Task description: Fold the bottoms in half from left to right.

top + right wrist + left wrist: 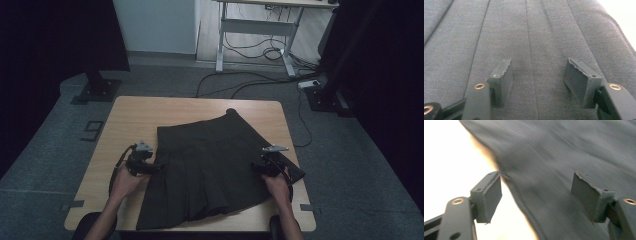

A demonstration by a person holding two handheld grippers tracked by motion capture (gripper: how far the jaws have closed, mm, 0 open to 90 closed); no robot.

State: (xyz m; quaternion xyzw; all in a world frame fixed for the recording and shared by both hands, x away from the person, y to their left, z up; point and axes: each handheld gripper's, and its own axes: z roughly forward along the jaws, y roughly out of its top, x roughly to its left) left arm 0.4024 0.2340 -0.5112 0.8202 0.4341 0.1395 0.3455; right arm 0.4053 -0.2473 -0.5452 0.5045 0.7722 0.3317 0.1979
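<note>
A dark grey pleated skirt (210, 165) lies flat on the wooden table (135, 117), its waist toward the far right and its hem toward the near edge. My left gripper (156, 168) is at the skirt's left edge, jaws apart; in the left gripper view the skirt's edge (529, 202) runs between the pads (491, 195) and nothing is pinched. My right gripper (256, 166) hovers over the skirt's right side, open, with the pleats (534, 50) showing between its pads (579, 80).
Bare tabletop surrounds the skirt at the left and far side. On the grey floor behind are a white desk frame (255, 35), loose cables (250, 82) and two black stand bases (97, 90).
</note>
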